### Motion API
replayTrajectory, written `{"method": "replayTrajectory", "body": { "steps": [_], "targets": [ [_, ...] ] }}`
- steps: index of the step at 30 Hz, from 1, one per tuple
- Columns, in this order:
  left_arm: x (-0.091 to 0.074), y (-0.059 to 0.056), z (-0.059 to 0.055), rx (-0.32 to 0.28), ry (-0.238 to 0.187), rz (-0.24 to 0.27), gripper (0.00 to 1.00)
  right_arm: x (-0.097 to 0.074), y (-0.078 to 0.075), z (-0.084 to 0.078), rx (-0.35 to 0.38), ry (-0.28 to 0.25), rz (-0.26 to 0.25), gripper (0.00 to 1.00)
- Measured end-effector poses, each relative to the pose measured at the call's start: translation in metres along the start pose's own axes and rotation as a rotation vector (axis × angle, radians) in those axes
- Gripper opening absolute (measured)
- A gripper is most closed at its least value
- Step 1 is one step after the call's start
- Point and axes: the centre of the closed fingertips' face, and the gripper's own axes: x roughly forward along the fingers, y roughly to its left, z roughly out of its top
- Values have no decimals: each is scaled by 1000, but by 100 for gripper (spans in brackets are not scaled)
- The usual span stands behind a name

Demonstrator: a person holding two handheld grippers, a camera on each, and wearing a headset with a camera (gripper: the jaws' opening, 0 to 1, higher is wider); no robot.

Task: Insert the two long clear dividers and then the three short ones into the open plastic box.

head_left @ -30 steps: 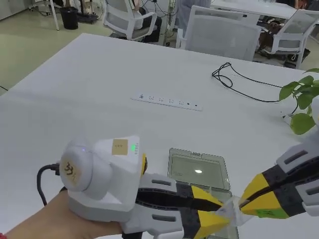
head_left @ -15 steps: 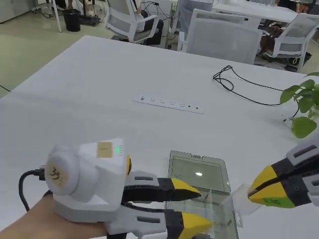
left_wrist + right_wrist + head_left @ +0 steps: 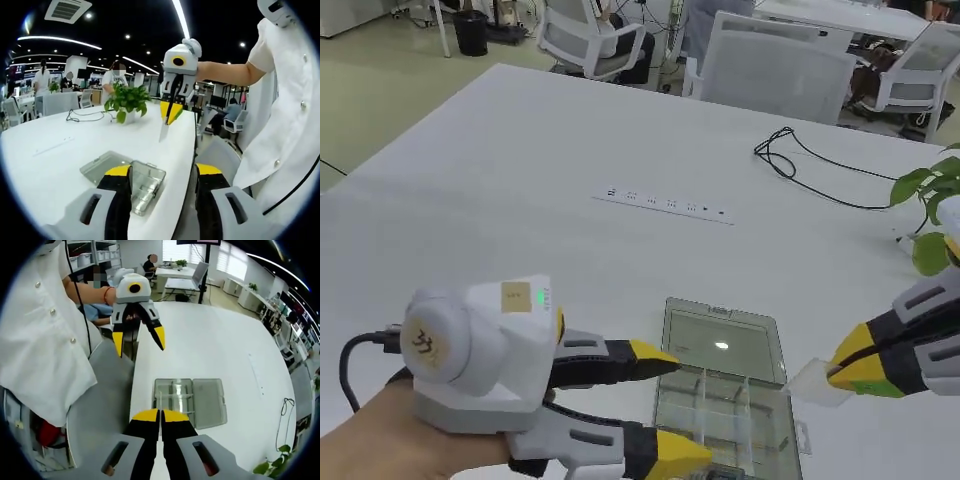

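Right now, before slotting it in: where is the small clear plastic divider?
Head view: the small clear plastic divider is pinched in the right gripper, in the air just right of the open clear plastic box.

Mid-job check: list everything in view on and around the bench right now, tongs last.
table: one, white, under all the work
plastic box: one, clear, lid open flat, at the near table edge
dividers in box: clear, already standing in the base; exact count hard to tell
held divider: one, clear, in the air just right of the box
power strip: one, white, mid-table
cable: one, black, far right part of the table
plant: one, green, right table edge
chairs: several, white and grey, beyond the table
hand: one, gripping the left tongs
left tongs: jaws open, beside the box
right tongs: shut on the held divider
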Motion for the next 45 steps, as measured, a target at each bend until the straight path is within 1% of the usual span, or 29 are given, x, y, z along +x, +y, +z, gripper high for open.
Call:
{"method": "replayTrajectory", "body": {
  "steps": [4, 8, 10, 12, 13, 16, 17, 19, 24, 28, 35, 45],
  "targets": [
    [-1, 4, -8, -10, 21, 7, 56, 8, -4, -7, -3, 24, -4, 2],
    [-1, 8, -14, -26, 23, 13, 60, 19, -9, -16, -11, 60, -6, 2],
    [-1, 9, -16, -31, 27, 15, 64, 24, -11, -20, -10, 69, -6, 2],
    [-1, 12, -22, -33, 48, 24, 68, 32, -15, -23, -3, 73, -6, 2],
    [-1, 14, -25, -31, 60, 29, 69, 37, -18, -28, 1, 73, -5, 2],
    [-1, 16, -27, -34, 62, 33, 71, 47, -23, -35, 10, 83, 0, 2],
    [-1, 17, -28, -41, 62, 36, 72, 53, -26, -42, 13, 90, 2, 2],
    [-2, 18, -29, -43, 62, 39, 73, 60, -30, -48, 20, 99, 4, 2],
    [-1, 18, -31, -51, 66, 39, 76, 72, -34, -60, 29, 127, 4, 2],
    [0, 19, -32, -59, 64, 42, 79, 81, -37, -68, 44, 136, 10, 2],
    [0, 20, -34, -66, 69, 44, 79, 89, -38, -74, 44, 147, 17, 2],
    [-1, 22, -33, -71, 63, 50, 78, 95, -38, -77, 48, 157, 29, 2]
  ]
}}
